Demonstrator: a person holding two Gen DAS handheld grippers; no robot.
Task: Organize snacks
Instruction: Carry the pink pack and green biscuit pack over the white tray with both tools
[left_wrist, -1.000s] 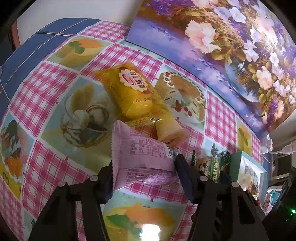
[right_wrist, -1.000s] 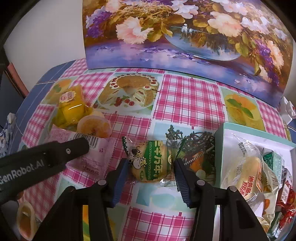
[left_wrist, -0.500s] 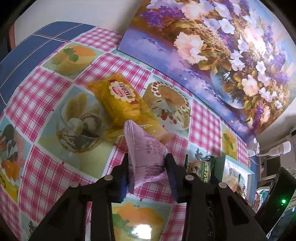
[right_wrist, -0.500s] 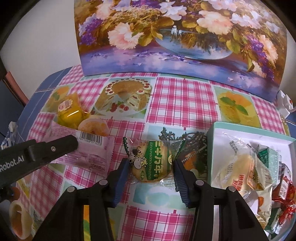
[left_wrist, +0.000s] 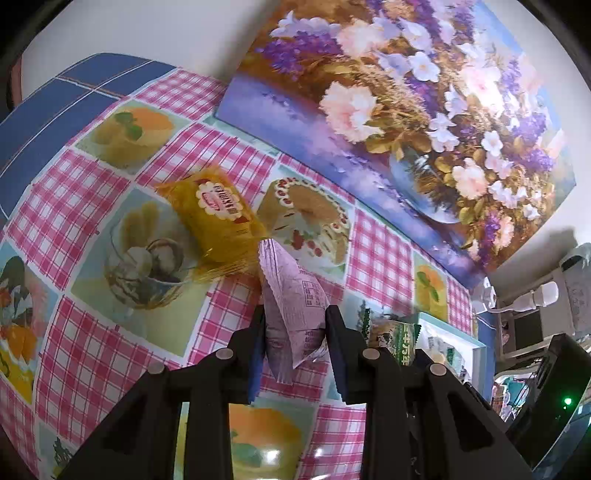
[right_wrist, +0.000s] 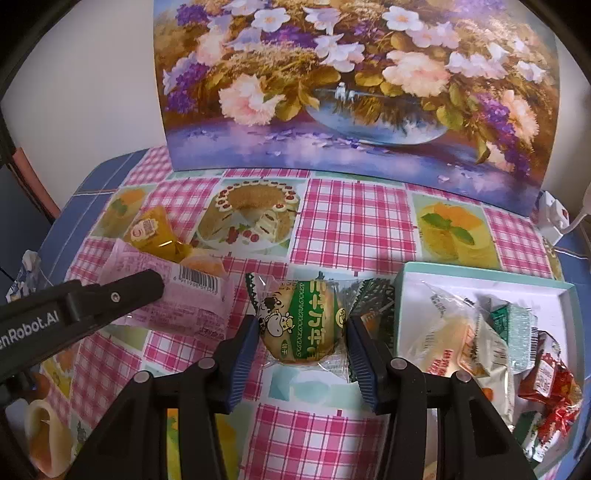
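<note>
Pink crinkly packet (left_wrist: 295, 317) is clamped between the left gripper (left_wrist: 295, 332) pads above the checked tablecloth (left_wrist: 92, 347); its thin film may slip. The right gripper (right_wrist: 300, 338) squeezes the green cow-print bun (right_wrist: 301, 325) beside the box (right_wrist: 480, 282), which its wrapper tail could catch.

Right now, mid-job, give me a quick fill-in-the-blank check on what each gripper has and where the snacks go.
1. The left gripper is shut on the ____ packet.
2. The right gripper holds a green-labelled bun printed with a cartoon ____.
3. On the tablecloth, the yellow packet lies over a printed ____ picture.
4. Sorted snacks sit in the ____-rimmed box.

Missing words: pink; cow; ice cream; teal
</note>
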